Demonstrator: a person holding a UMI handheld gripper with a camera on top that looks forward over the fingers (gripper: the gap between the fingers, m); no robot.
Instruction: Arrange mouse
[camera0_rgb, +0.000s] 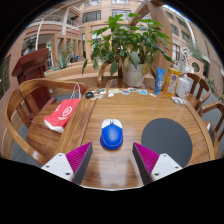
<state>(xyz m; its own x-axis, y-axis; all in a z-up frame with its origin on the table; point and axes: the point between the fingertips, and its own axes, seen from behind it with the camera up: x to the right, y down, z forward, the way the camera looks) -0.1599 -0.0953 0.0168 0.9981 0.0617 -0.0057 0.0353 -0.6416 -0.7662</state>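
A wooden counter (120, 110) fronts a potted plant (130, 45) and sunlit windows. The jaws (112, 160) gape wide, gripping nothing; a blue mouse (111, 134) rests just ahead between them, beside a dark round mousepad (166, 138).

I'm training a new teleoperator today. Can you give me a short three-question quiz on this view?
1. True or false: the fingers are shut on the blue mouse.
2. Which side of the mouse is the round dark mouse pad on: A left, B right?
3. What red item lies on the wooden table left of the mouse?

Key: 1 false, they are open, with the mouse just ahead of them; 2 B; 3 the red pouch.
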